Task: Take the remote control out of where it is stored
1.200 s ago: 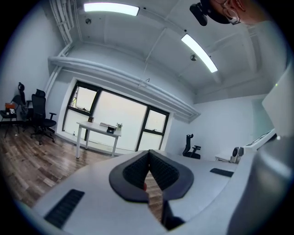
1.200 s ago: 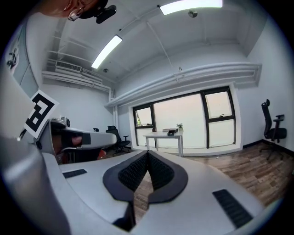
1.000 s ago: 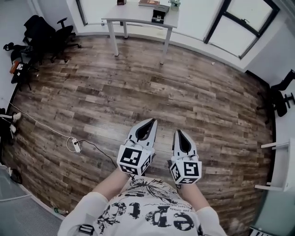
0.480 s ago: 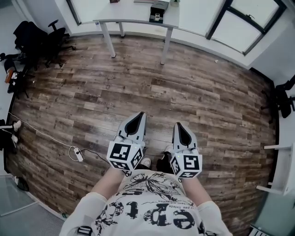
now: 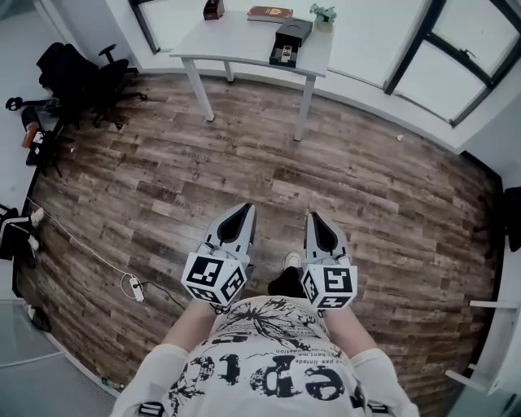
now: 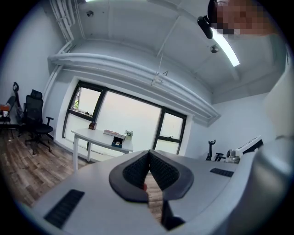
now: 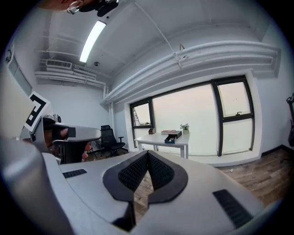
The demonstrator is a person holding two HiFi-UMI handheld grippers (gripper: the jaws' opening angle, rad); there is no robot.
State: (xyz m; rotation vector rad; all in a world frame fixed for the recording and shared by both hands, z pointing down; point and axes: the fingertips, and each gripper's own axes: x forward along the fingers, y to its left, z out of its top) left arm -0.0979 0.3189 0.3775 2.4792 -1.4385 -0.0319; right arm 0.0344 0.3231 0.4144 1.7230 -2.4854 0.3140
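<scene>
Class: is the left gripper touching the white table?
Apart. Head view: a wide stretch of wooden floor lies between the left gripper and the white table.

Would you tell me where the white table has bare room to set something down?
The white table is bare at its front left, between the small brown box and the black rectangular box. The back right is crowded: flat reddish book, small green plant.

Floor (image 5: pixel 350 179): wood-look planks, matt, grainy. Table (image 5: pixel 236 41): smooth white. Left gripper (image 6: pixel 148 154) fingers (image 6: pixel 133 172): black, dimpled; shell (image 6: pixel 96 193) smooth grey plastic.
</scene>
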